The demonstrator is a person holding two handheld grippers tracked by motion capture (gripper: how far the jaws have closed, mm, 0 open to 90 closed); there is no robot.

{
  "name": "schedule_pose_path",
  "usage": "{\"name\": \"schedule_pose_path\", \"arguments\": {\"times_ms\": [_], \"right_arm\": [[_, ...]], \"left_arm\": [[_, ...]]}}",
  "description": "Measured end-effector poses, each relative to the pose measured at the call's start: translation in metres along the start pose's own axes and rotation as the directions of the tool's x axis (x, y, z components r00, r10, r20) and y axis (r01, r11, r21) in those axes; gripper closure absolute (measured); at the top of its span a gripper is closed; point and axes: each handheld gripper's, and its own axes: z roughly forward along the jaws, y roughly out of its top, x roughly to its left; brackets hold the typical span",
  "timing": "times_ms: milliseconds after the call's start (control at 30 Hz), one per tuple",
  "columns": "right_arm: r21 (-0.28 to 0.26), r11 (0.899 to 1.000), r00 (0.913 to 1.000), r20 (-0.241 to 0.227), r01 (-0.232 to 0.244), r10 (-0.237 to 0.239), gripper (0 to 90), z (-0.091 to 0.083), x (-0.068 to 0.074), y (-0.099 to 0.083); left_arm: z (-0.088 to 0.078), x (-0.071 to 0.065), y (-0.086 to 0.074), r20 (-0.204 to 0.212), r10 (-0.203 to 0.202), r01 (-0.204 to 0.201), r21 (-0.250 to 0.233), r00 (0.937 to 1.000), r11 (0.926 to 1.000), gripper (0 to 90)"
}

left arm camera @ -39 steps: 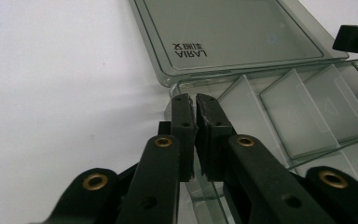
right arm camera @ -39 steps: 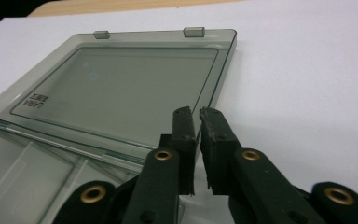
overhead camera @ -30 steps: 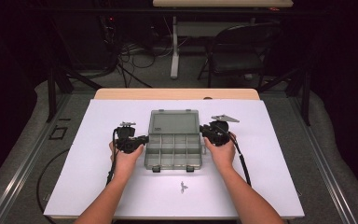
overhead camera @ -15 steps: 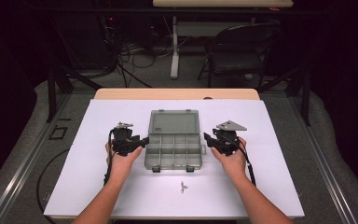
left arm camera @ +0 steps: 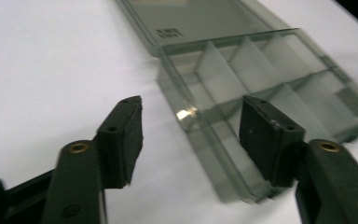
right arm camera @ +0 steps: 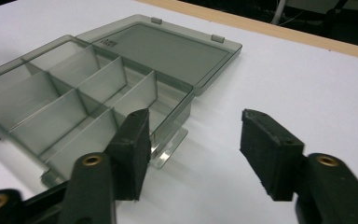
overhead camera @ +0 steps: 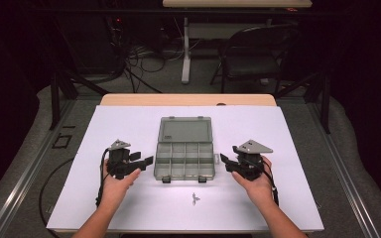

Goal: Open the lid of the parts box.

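Note:
A clear grey compartment box (overhead camera: 184,153) lies open in the middle of the white sheet, its lid flat on the far side. My left gripper (overhead camera: 145,159) stands just left of the box. Its jaws have just been opening and are open, and the pads touch nothing. In the left gripper view (left arm camera: 191,112) the box's side wall (left arm camera: 200,135) lies ahead past the pads. My right gripper (overhead camera: 226,162) stands apart to the right of the box, its jaws also just opened and open (right arm camera: 196,119), with the box (right arm camera: 74,88) ahead to the left.
A small metal piece (overhead camera: 195,199) lies on the white sheet (overhead camera: 297,148) in front of the box. The wooden table edge (overhead camera: 188,99) runs along the back. A folding chair (overhead camera: 258,54) and cables stand beyond the table.
Both grippers have drawn outward from the box's sides, the left to the left and the right to the right. Their jaws have opened. The box stays in place.

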Motion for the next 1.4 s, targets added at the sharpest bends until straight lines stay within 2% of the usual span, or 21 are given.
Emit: {"name": "schedule_pose_path", "arguments": {"times_ms": [100,167,233,433,600,767,833,1067,1200,1300,1400], "right_arm": [[0.014,1.000,1.0000,0.003,-0.001,0.001,35.3,-0.009,0.003,-0.005],[0.023,0.999,0.9995,0.024,0.022,-0.023,33.9,-0.014,0.005,-0.007],[0.007,1.000,0.9988,0.038,0.030,-0.030,33.7,-0.020,0.006,-0.010],[0.004,0.999,0.9990,0.031,0.033,-0.033,32.9,-0.030,0.007,-0.015],[0.009,1.000,1.0000,0.001,0.005,-0.005,33.4,-0.035,0.009,-0.020],[0.016,0.999,0.9992,-0.016,0.037,-0.036,34.3,-0.030,0.019,-0.021],[0.012,0.999,0.9978,-0.043,0.051,-0.050,35.0,-0.028,0.025,-0.021],[0.002,0.995,0.9886,-0.111,0.102,-0.102,43.8,-0.024,0.047,-0.020],[-0.010,0.990,0.9757,-0.166,0.143,-0.143,51.4,-0.024,0.060,-0.021],[-0.009,0.986,0.9662,-0.200,0.164,-0.162,51.6,-0.023,0.067,-0.023],[-0.008,0.985,0.9611,-0.219,0.170,-0.168,51.3,-0.021,0.073,-0.024]], "left_arm": [[-0.003,-0.008,-0.004,-0.012,0.049,-0.049,-0.009,0.9987,0.9988,36.1],[-0.004,-0.013,-0.006,-0.015,0.075,-0.075,-0.016,0.9971,0.9970,34.5],[-0.004,-0.016,-0.007,-0.014,0.091,-0.091,-0.019,0.9958,0.9956,34.3],[-0.007,-0.025,-0.011,-0.016,0.139,-0.140,-0.036,0.9901,0.9895,32.7],[-0.011,-0.027,-0.018,-0.016,0.151,-0.152,-0.043,0.9884,0.9875,32.4],[-0.011,-0.030,-0.024,-0.031,0.162,-0.163,-0.029,0.9863,0.9863,32.5],[-0.014,-0.032,-0.026,-0.031,0.170,-0.171,-0.036,0.9850,0.9846,32.5],[-0.019,-0.038,-0.030,-0.032,0.189,-0.190,-0.057,0.9815,0.9801,32.5],[-0.021,-0.038,-0.030,-0.031,0.187,-0.188,-0.064,0.9819,0.9800,32.6],[-0.022,-0.037,-0.030,-0.029,0.181,-0.182,-0.069,0.9831,0.9808,32.6],[-0.022,-0.035,-0.029,-0.030,0.162,-0.164,-0.076,0.9863,0.9835,32.7]]}}
